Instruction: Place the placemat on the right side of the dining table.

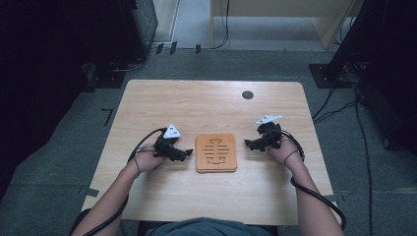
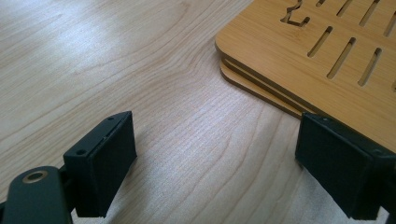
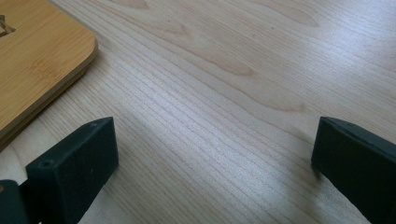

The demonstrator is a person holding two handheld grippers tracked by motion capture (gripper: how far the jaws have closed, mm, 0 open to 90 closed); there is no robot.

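Pale wood-grain rectangular table (image 1: 206,103) seen from above, grey carpeted floor (image 1: 54,162) around it, black cables (image 1: 361,128) trailing across the floor at the right. Person seated at the near edge, forearms coming in from the bottom. Left hand (image 1: 146,160) holds the black two-jaw left gripper (image 1: 183,154), a grey three-cornered plate on its top, jaws pointing right toward the table's middle and low over the surface. In the left gripper view its jaws stand wide apart with bare table between them; the right-hand jaw sits just at the edge of the mats. At centre, near the person's side, lies a stack of honey-coloured square bamboo slotted mats (image 1: 216,153), flat on the table; the left gripper view shows at least two layers (image 2: 299,51) with rounded corners and cut-through slots in the top one. A small dark round hole (image 1: 248,95) sits in the tabletop toward the far right. Right hand (image 1: 284,150) holds the black two-jaw right gripper (image 1: 250,144), pointing left at the stack, just beside it and apart from it. In the right gripper view its jaws are spread wide over bare wood, nothing between them, the corner of the stack (image 3: 42,56) at upper left.
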